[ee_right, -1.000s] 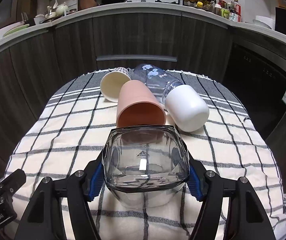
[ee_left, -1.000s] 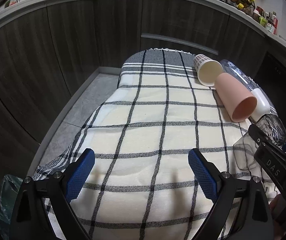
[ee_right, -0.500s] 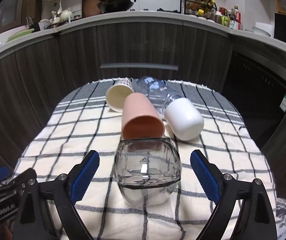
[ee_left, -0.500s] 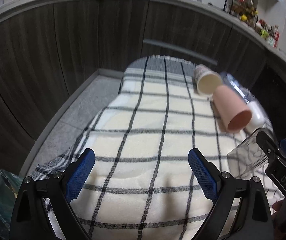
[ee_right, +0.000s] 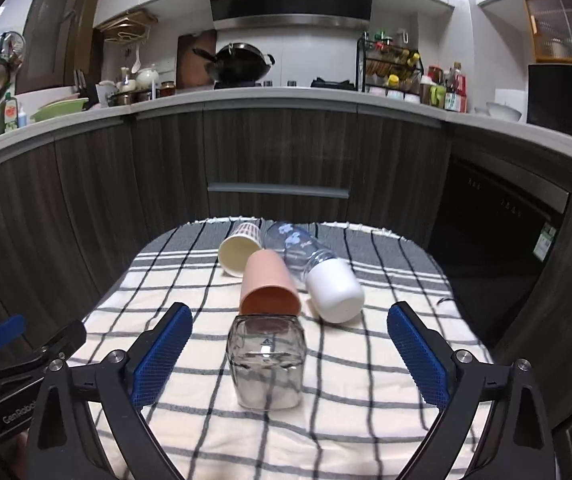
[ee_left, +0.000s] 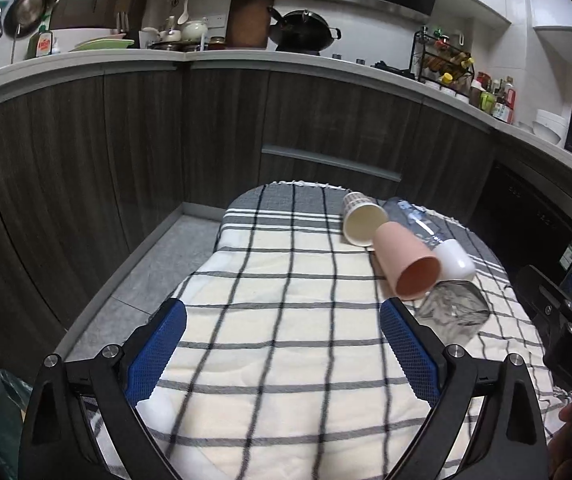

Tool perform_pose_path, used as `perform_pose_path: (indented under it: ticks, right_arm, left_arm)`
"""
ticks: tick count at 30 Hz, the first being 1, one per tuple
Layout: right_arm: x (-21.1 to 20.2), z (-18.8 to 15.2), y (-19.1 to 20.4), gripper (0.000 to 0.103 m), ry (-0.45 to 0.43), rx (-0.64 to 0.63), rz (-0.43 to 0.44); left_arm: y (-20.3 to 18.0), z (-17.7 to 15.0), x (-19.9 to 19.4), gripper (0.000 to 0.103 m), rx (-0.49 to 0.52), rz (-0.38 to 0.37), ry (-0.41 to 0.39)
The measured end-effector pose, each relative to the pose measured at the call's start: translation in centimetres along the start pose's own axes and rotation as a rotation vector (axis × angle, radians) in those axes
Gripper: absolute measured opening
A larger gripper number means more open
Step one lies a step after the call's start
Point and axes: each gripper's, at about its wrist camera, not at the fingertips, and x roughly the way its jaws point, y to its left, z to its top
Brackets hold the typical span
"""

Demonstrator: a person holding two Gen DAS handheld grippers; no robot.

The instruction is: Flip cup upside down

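Standing base-up on the checked cloth point(ee_right: 366, 364), the square glass cup point(ee_right: 265, 364) sits at 12 o'clock between the wide-open, empty right gripper point(ee_right: 290, 354); the left gripper point(ee_left: 281, 348) gapes empty too.

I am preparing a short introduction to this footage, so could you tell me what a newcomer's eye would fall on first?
First, the clear square glass cup, standing base-up on the checked cloth between the wide-open blue pads of the right gripper. Just behind it lie a pink cup, a paper cup and a white-capped bottle, all on their sides. The left gripper hovers open over bare cloth.
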Motion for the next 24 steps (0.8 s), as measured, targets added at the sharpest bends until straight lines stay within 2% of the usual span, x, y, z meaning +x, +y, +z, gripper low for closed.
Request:
perform_pose_path:
  ticks: [8, 17, 24]
  right_arm:
    - [-1.0, -0.1, -2.6, 0.099, 0.033, 0.066, 0.022]
    - [-1.4, -1.0, -5.8, 0.101, 0.044, 0.135, -0.003]
    - [-1.5, -1.5, -7.7, 0.101, 0.031, 0.163, -0.035]
  left_arm:
    - [-1.5, -0.2, -2.1, 0.099, 0.017, 0.016, -0.033]
    - [-4.2, -0.7, -3.5, 0.102, 0.075, -0.034, -0.074]
    - [-5.9, -1.0, -3.3, 0.102, 0.118, -0.049, -0.071]
